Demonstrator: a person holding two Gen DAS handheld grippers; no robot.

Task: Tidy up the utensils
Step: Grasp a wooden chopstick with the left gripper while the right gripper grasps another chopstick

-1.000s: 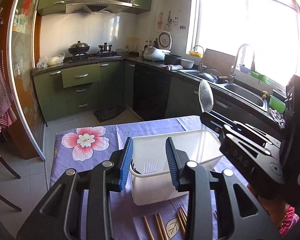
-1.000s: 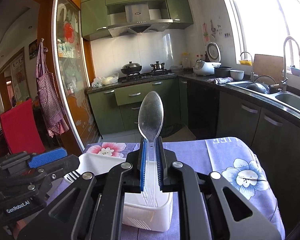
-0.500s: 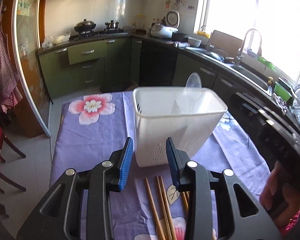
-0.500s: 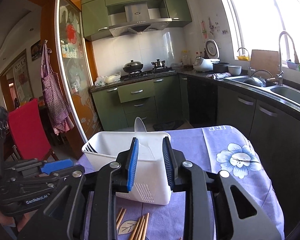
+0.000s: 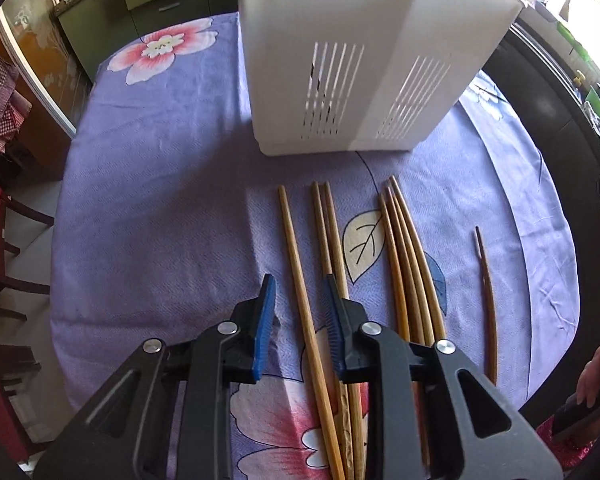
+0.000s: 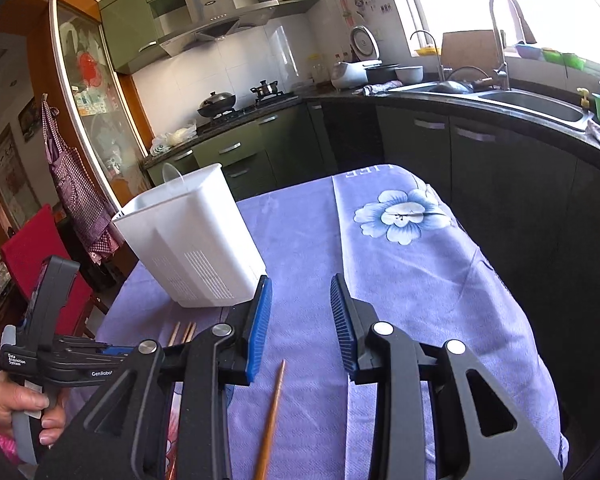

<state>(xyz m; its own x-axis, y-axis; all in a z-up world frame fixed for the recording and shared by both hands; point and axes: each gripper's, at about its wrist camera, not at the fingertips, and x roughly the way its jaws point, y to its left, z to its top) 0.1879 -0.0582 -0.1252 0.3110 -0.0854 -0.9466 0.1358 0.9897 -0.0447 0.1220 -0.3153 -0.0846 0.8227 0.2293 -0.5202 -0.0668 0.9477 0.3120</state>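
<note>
On the table (image 5: 148,208), draped in a purple floral cloth, a white utensil holder (image 5: 364,60) stands upright toward the far side, with bare cloth on the side of it toward the pink flower print and more toward the table's near edge. In the right wrist view the cloth beyond the holder (image 6: 196,240) runs free to the table's far edge, where the blue flower print lies.

Just in front of the holder, wooden chopsticks (image 5: 332,240) lie flat, pointing at it: a single one, a pair, a bunch of three, and a darker chopstick (image 5: 486,292) well apart from the rest. The left gripper (image 5: 300,300) hangs low over them with its blue pads apart, and the single light chopstick (image 5: 296,260) runs between the pads; contact is not clear. The right gripper (image 6: 300,304) is spread wide and holds nothing, with the dark chopstick (image 6: 272,408) lying on the cloth below the gap.

A translucent spoon (image 6: 172,174) pokes above the holder's rim; its handle is hidden inside. The chopsticks' near ends are cut off behind the left gripper's body.
</note>
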